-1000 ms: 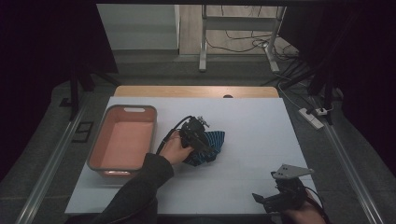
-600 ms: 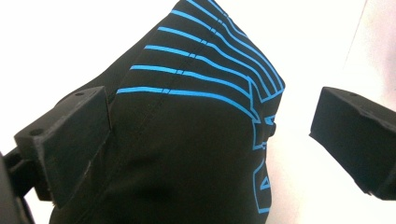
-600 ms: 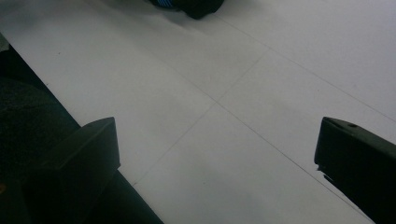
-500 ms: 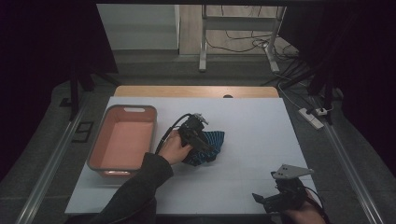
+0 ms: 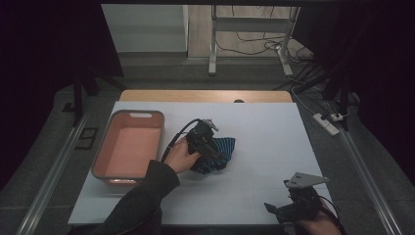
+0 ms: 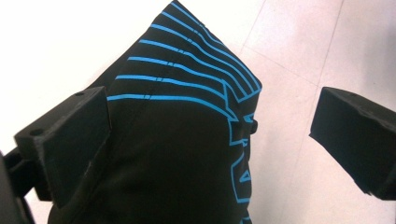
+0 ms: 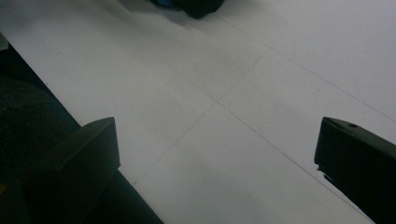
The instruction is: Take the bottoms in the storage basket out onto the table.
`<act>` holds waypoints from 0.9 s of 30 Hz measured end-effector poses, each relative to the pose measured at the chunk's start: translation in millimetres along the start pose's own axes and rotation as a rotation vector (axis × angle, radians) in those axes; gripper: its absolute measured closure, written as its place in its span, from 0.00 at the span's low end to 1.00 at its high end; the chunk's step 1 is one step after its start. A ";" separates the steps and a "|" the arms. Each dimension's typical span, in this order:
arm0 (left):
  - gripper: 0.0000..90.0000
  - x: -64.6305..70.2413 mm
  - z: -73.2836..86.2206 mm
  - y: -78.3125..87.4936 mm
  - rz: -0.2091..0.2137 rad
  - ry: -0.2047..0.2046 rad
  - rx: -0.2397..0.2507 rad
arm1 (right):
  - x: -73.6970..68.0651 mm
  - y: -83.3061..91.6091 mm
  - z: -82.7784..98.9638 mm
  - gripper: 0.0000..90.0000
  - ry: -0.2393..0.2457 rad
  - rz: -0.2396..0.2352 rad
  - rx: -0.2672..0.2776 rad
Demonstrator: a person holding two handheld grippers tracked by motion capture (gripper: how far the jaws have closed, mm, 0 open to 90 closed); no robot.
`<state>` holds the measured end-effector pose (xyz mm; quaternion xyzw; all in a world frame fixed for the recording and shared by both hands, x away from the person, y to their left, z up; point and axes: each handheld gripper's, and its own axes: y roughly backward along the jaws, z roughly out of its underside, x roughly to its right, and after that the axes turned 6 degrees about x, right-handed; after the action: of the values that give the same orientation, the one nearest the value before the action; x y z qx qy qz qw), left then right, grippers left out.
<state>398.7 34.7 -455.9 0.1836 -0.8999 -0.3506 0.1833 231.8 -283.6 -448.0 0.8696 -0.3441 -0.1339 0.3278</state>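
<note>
Black jaws spread wide on the left tool (image 5: 211,147), poised right over the cloth (image 6: 187,154) and straddling it, nothing pinched yet; the cloth, dark with blue stripes, lies bunched mid-counter (image 5: 274,132), just beside the pink bin (image 5: 126,149); soft, light, floppy stuff by the look of it, so a raised fold or the peaked edge seems the place to bite; down at the near edge, the right tool (image 5: 281,211) hangs over bare counter, jaws apart and empty.
</note>
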 end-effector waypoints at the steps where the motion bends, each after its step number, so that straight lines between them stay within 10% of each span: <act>1: 0.00 0.0 0.0 0.0 0.000 0.000 0.000 | 0.0 0.0 0.0 0.00 0.000 0.000 0.000; 27: 0.00 10.2 3.2 13.4 0.048 0.002 0.043 | 0.2 0.2 0.1 0.00 -0.006 -0.001 0.000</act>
<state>385.8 41.0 -446.7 0.1660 -0.9111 -0.3266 0.1886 231.8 -284.0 -447.9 0.8695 -0.3445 -0.1366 0.3266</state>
